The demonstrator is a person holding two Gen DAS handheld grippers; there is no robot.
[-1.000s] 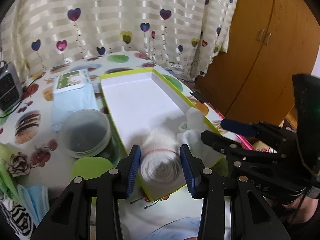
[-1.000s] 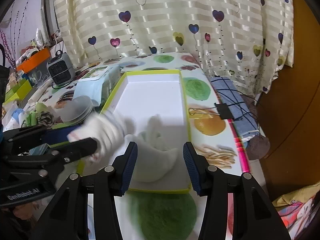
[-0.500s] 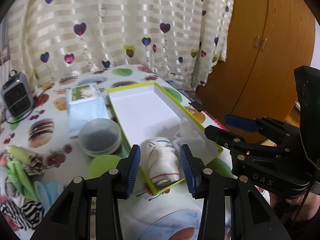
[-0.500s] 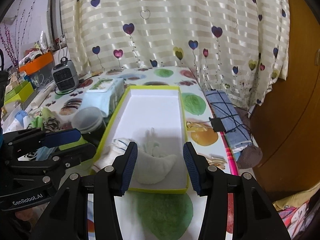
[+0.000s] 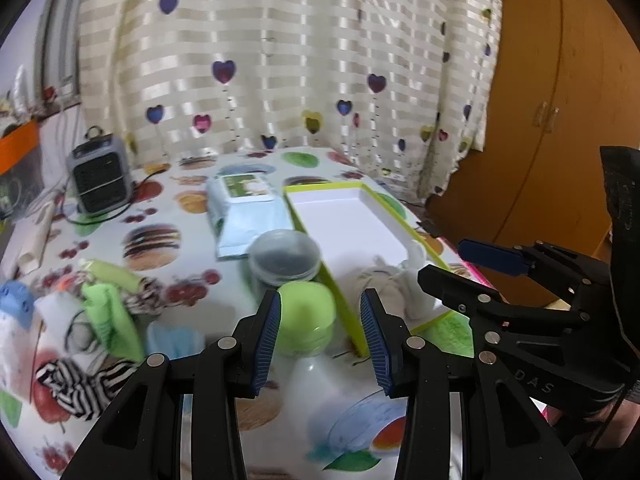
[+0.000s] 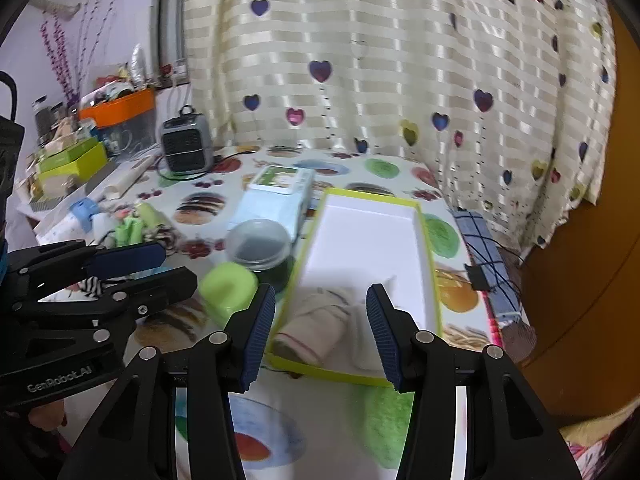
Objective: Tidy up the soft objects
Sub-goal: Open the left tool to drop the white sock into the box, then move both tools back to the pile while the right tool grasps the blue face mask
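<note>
Two pale rolled cloths (image 6: 316, 322) already lie at the lower end of your green-rimmed box (image 6: 424, 232). Both claws, left gripper (image 5: 320, 338) and right gripper (image 6: 320, 334), gape empty. The cloth pile (image 5: 100, 320) at lower left remains unsorted.

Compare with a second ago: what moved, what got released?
Both grippers backed up and away from the box. The left gripper, then astride the rolled towel, now stands open and empty, like the right gripper. Towel and white cloth stay in the box.

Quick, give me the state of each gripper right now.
Left gripper: open, holding nothing.
Right gripper: open, holding nothing; the rolled white cloth lies in the green-edged box beyond it.
</note>
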